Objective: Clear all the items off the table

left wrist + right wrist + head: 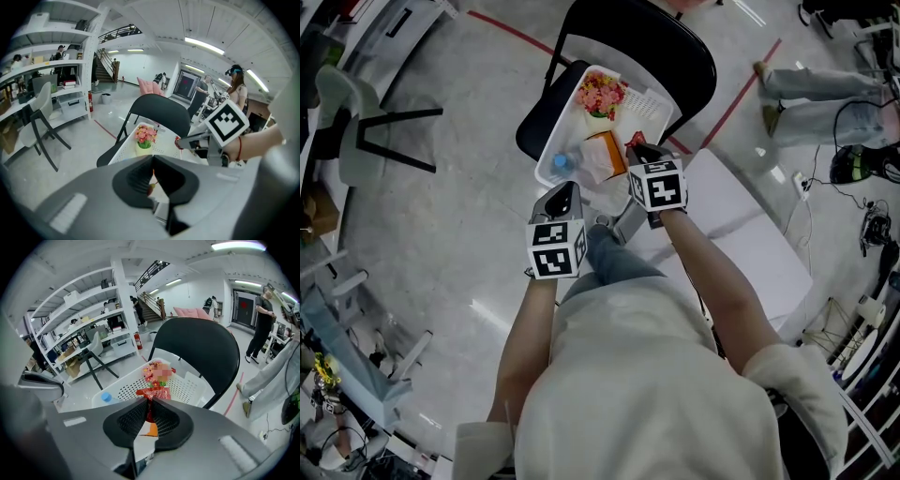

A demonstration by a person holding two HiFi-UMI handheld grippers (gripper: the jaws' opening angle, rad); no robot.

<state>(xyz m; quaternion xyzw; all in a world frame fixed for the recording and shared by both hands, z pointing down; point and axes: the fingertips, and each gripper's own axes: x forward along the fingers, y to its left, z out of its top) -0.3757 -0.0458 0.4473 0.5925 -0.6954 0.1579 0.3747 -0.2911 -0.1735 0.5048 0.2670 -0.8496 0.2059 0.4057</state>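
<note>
A white perforated basket (654, 112) rests on the seat of a black folding chair (675, 42). In it are a pot of pink flowers (600, 94), an orange-and-white box (605, 155) and a bottle with a blue cap (563, 164). My right gripper (639, 148) hangs over the basket's near right edge, shut on a small shiny red packet (153, 393). My left gripper (569, 194) hovers just short of the basket's near left corner; its jaws (153, 159) meet at the tips with nothing between them.
A white table (741, 234) stands to the right of the chair, under my right forearm. A person's legs (825, 98) are at the far right. A grey chair (347, 122) and shelving stand to the left, with cables and gear on the floor at right.
</note>
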